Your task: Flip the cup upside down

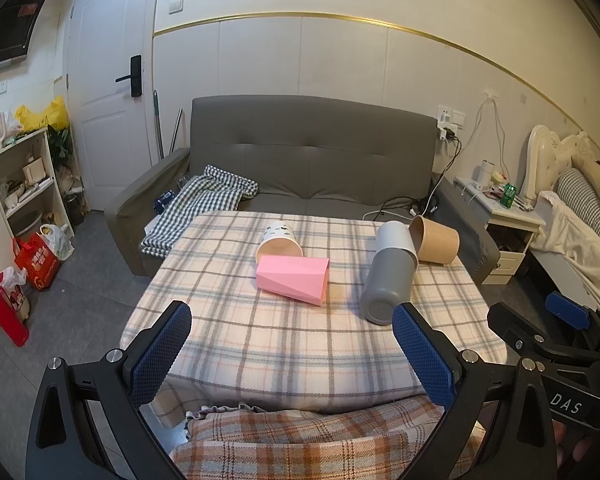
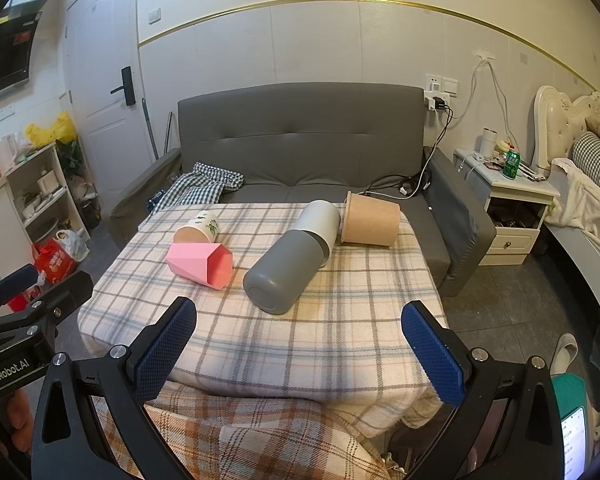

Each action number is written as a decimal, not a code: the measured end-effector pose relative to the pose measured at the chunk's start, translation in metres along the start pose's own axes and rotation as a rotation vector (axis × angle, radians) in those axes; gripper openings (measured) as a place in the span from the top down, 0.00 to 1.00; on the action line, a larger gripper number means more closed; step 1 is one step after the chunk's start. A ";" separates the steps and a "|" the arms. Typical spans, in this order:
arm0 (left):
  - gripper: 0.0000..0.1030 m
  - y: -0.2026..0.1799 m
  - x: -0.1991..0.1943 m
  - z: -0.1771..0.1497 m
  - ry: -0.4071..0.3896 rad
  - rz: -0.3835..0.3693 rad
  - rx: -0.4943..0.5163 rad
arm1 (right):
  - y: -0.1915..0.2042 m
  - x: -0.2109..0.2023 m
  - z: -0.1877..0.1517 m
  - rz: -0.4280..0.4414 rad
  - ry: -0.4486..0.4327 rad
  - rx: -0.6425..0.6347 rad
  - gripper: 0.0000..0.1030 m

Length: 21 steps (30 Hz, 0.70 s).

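Several cups lie on their sides on a plaid-covered table [image 1: 260,344] [image 2: 340,320]. A white printed paper cup [image 1: 279,239] [image 2: 198,229] lies at the back left, with a pink faceted cup [image 1: 293,279] [image 2: 200,265] just in front of it. A dark grey cup [image 1: 388,286] [image 2: 284,270] with a light grey cup [image 1: 394,235] [image 2: 320,220] nested against its mouth lies right of centre. A brown paper cup [image 1: 436,244] [image 2: 370,224] lies at the back right. My left gripper [image 1: 292,354] and right gripper [image 2: 300,354] both stand open near the table's front edge, holding nothing.
A grey sofa [image 1: 312,160] with a checked cloth [image 1: 196,204] stands behind the table. A nightstand [image 2: 512,204] and a bed [image 2: 588,176] are at the right, shelves and bags [image 1: 36,256] at the left. A plaid-covered lap [image 2: 260,440] shows below the table edge.
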State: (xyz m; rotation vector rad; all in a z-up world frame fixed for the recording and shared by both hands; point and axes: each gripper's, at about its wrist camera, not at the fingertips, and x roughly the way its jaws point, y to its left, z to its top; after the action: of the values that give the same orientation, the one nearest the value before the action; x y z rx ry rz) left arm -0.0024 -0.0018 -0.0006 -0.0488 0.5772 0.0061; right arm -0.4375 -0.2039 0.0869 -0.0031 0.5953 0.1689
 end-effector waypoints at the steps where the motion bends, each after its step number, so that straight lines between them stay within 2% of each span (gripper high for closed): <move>1: 0.00 0.000 0.000 0.000 0.001 0.000 0.000 | 0.000 0.000 0.000 -0.001 0.000 -0.001 0.00; 9: 0.00 -0.004 0.005 -0.011 0.020 -0.009 -0.001 | -0.008 -0.002 0.005 -0.006 -0.003 -0.001 0.00; 10: 0.00 -0.013 0.017 -0.014 0.050 -0.054 -0.049 | -0.010 -0.001 0.007 -0.008 -0.002 0.001 0.00; 16: 0.00 -0.053 0.050 0.006 0.093 -0.065 -0.023 | -0.023 0.006 0.019 -0.018 0.007 0.017 0.00; 21: 0.00 -0.065 0.081 0.031 0.126 -0.098 -0.025 | -0.044 0.019 0.041 -0.031 0.010 0.041 0.00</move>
State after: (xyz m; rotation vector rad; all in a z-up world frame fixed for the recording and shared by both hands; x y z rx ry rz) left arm 0.0835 -0.0659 -0.0164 -0.1022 0.7005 -0.0852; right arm -0.3919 -0.2424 0.1079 0.0266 0.6084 0.1267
